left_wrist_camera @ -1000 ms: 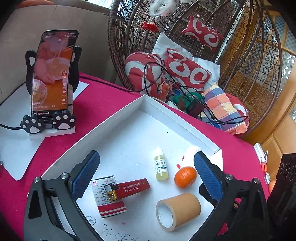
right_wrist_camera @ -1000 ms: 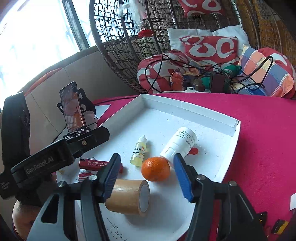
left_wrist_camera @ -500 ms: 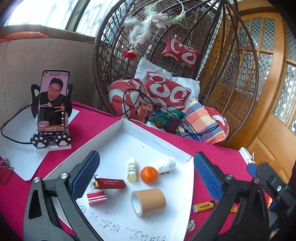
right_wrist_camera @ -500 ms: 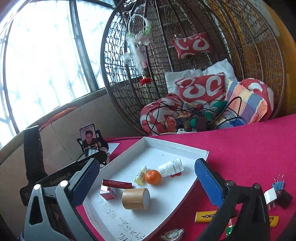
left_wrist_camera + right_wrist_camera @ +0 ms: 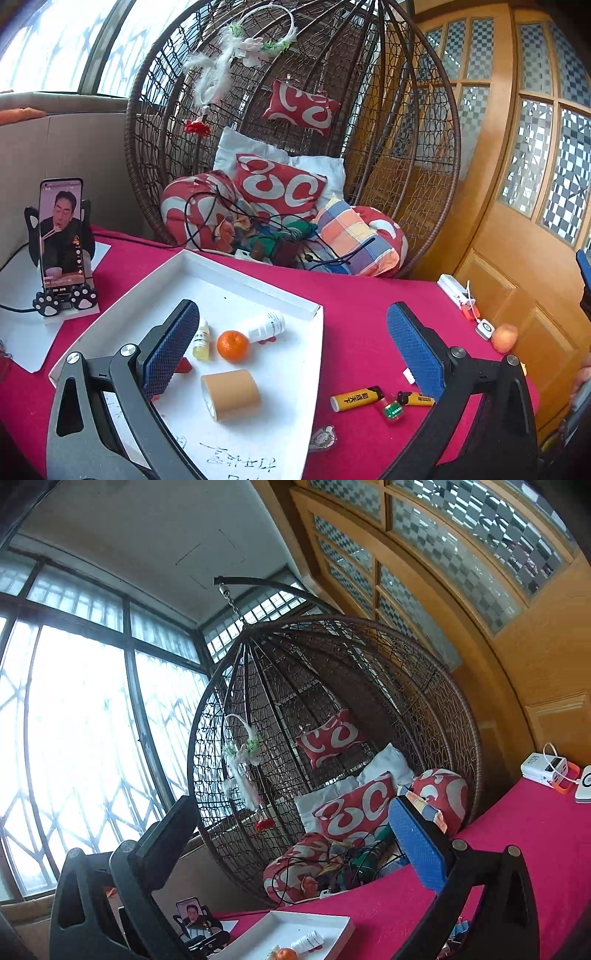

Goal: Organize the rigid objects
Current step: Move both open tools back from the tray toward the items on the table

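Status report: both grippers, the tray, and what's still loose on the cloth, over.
Left gripper open, empty. Right gripper open, empty, aimed high. Orange and tape roll in white tray. Yellow lighter outside; nothing blocking.

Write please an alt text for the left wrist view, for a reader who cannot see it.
The open left gripper, holding nothing, hovers over a white tray on a red tablecloth. The tray holds a tape roll, an orange and two small bottles; lighters lie beside it.

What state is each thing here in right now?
Left claw: open, empty.
Right claw: open, empty.
Tape roll: on its side in the tray.
White bottle: lying down.
Dropper bottle: upright.
Phone: screen on, propped upright.
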A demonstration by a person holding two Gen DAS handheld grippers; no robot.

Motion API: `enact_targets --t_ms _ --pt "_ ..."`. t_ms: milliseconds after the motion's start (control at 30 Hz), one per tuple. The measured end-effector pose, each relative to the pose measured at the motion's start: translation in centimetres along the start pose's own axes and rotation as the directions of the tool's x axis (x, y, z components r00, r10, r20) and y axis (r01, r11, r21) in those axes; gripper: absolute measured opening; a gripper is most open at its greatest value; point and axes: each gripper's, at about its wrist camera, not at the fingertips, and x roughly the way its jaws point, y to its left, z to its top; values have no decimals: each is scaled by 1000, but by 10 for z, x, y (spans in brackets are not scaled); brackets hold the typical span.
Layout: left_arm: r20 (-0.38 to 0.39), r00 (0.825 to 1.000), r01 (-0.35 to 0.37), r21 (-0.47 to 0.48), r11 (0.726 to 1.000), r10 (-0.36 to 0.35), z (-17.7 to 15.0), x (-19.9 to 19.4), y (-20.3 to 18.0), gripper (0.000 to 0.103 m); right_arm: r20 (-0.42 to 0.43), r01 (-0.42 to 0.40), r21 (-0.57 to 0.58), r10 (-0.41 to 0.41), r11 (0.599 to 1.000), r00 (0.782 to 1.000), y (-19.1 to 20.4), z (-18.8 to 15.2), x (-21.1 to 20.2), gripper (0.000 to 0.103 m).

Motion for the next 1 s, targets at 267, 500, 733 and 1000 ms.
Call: enact_targets --t_ms 267,500,733,1000 --pt "-70 997 38 10 999 -37 -7 15 -1 103 24 101 -9 -101 995 995 -30 7 -24 103" --pt "-360 918 229 143 963 -165 -51 64 -51 103 -3 163 5 -163 987 987 -57 0 -37 103" --pt "-540 831 364 345 865 -134 -112 117 -122 97 -53 189 79 -185 979 981 -91 -1 -46 103" --pt "-565 821 416 496 762 -80 -136 145 -156 63 -187 246 76 -229 966 955 -135 -15 -57 103"
